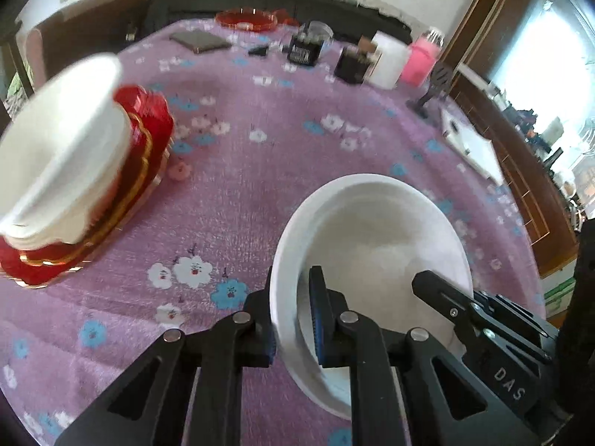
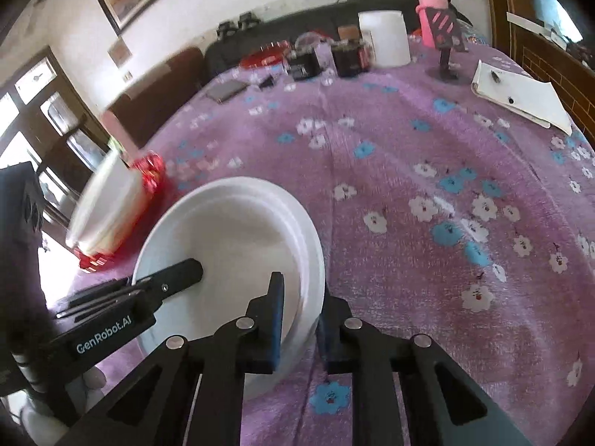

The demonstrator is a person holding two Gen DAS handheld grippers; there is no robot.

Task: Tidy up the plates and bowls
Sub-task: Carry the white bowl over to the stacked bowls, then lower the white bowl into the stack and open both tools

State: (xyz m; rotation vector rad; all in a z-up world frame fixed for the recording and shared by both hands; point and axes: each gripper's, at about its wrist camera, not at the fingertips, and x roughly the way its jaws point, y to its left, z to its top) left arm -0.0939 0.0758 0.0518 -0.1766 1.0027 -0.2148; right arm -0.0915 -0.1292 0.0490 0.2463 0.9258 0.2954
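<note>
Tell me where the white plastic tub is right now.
The white plastic tub stands at the far edge of the purple floral tablecloth, right of centre in the right wrist view, between a dark box and the pink bottle.

The right gripper (image 1: 483, 319) is showing "DAS" on its body; the left gripper (image 2: 163, 282) is bearing "GenRobot.AI".
</note>
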